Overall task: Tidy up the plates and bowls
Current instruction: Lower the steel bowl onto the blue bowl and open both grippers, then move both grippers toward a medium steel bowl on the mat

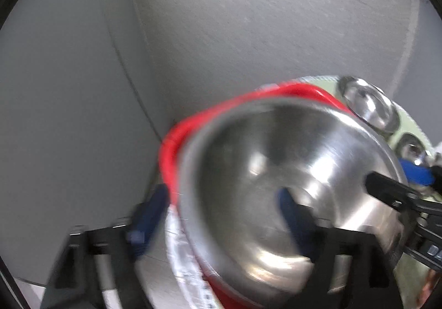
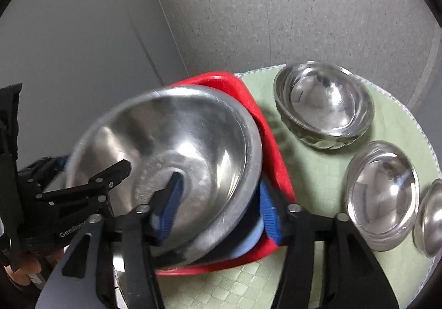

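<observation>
The big steel bowl (image 2: 165, 160) sits tilted over the red tray (image 2: 273, 143), its rim blurred in both views; the tray is the landmark here, resting on the green mat (image 2: 317, 171) on the side toward the grey wall (image 2: 304, 5).

The right gripper (image 2: 218, 195) straddles the near rim of the bowl over the tray; one blue-padded finger (image 2: 171, 198) lies inside the bowl against its floor, the other (image 2: 269, 215) lies outside the wall, down by the tray's edge; the jaws are partly open with the bowl wall between them, and whether the pads actually press the metal cannot be told through the blur.

The left gripper (image 1: 218, 215) straddles the bowl (image 1: 276, 184) from the other side of the tray (image 1: 176, 143); one finger (image 1: 292, 215) is inside the bowl, the other (image 1: 149, 220) outside, beside the tray's red rim; the gap between them is wide, and contact with the bowl cannot be confirmed; from the right wrist this gripper (image 2: 91, 187) shows as a black linkage at the bowl's far rim.

Away from the tray, on the open part of the mat, stands a deep steel bowl (image 2: 323, 104); nearer the camera than it stands a shallower steel bowl (image 2: 381, 193); just beside that, at the edge of view, is a slice of another steel dish (image 2: 431, 220); all three are apart from the tray.
</observation>
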`<state>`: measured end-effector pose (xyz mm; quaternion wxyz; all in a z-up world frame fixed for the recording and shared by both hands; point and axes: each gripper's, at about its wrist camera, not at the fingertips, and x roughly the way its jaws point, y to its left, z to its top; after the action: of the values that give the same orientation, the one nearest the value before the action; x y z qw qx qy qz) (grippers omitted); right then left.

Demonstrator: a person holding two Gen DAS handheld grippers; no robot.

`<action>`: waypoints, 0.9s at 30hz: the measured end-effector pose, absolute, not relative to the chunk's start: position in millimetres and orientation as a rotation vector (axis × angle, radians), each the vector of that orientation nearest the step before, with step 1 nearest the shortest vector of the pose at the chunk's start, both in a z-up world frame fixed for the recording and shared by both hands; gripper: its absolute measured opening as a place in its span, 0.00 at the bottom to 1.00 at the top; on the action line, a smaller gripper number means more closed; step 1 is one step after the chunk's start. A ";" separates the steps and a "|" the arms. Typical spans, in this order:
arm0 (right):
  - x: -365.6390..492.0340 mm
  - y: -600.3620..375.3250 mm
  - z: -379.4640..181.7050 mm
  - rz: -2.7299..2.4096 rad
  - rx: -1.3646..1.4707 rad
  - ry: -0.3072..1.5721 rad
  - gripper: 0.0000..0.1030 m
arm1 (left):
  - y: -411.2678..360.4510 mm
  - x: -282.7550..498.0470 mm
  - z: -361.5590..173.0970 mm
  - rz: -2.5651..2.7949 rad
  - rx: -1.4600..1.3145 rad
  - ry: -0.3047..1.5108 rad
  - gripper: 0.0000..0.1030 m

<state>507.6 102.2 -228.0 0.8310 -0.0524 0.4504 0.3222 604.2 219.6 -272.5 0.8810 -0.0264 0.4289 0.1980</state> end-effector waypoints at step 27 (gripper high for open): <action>428.3 -111.8 -133.0 0.395 0.134 0.702 0.88 | 88.8 509.6 -169.2 0.087 -0.058 0.598 0.99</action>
<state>428.3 -111.8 -133.0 0.9177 0.0651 0.3415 0.1922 509.6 88.8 -169.2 0.9543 -0.0284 0.2944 0.0429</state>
